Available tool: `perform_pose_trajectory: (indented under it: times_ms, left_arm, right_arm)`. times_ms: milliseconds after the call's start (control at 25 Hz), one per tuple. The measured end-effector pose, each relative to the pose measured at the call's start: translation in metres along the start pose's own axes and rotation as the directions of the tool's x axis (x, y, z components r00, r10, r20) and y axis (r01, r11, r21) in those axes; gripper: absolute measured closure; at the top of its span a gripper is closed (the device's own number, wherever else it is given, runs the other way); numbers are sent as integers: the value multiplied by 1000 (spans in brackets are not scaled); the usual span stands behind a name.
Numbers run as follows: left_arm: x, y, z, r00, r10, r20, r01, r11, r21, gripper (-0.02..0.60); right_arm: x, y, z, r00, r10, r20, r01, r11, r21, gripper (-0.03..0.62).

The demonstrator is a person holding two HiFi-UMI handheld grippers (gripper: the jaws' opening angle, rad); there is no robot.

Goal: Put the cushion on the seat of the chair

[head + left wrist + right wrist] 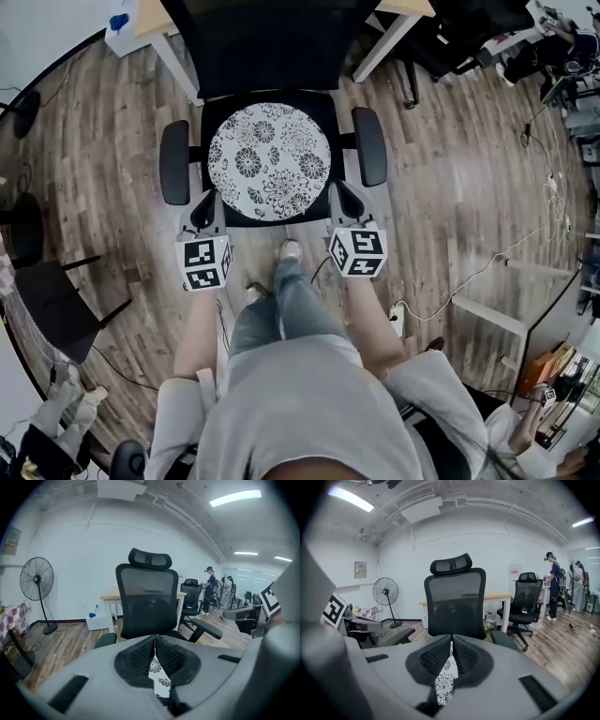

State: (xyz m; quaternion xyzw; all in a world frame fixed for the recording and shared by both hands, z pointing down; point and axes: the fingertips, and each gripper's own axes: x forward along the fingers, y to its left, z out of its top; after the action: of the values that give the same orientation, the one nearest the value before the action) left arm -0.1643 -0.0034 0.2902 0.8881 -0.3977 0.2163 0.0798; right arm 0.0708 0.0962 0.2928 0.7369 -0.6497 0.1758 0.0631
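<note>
1. The cushion (pixel 269 161) is round with a black-and-white flower print. It lies flat over the seat (pixel 328 105) of the chair (pixel 272 47), between the two armrests (pixel 174 161). From above I cannot tell whether it rests on the seat or hangs just over it.
2. The left claw (pixel 210 195) is clamped on the cushion's near-left rim. Its own view shows the jaws together, with a strip of printed cloth pinched between the ribbed pads.
3. The right claw (pixel 339 193) grips the near-right rim the same way, jaws closed on a fold of the cover.
4. Weight: it looks light. Two pinches at one edge carry it, and neither claw appears strained.
5. Stiffness: soft padding, I judge, with enough body to stay fairly flat. Held by the near rim alone, the far edge would likely droop, so it should be lowered level.
6. Surface: the woven cover should not be slippery, and the ribbed pads bite well on it. It is not fragile, so a firm squeeze does no harm.
7. Where to hold: the rim, where the cover folds thin enough for the jaws. Two points set well apart on the near side keep it from swinging or twisting.
8. Risk: if one side is let go first, the cushion may pivot and slide off-centre toward an armrest.
</note>
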Motion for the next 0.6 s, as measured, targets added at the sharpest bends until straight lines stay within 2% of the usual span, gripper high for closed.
perform_pose_trajectory:
  times_ms: [320,600]
  left_arm:
    - [-50,-13,55,989,-55,134,46,996,72,569]
    - [-88,-20,86,973,-90,213,74,994,82,569]
  right_arm:
    - [-48,20,48,995,-11,104,15,999,-38,574]
    - [-90,37,81,984,-14,180,23,999,-48,574]
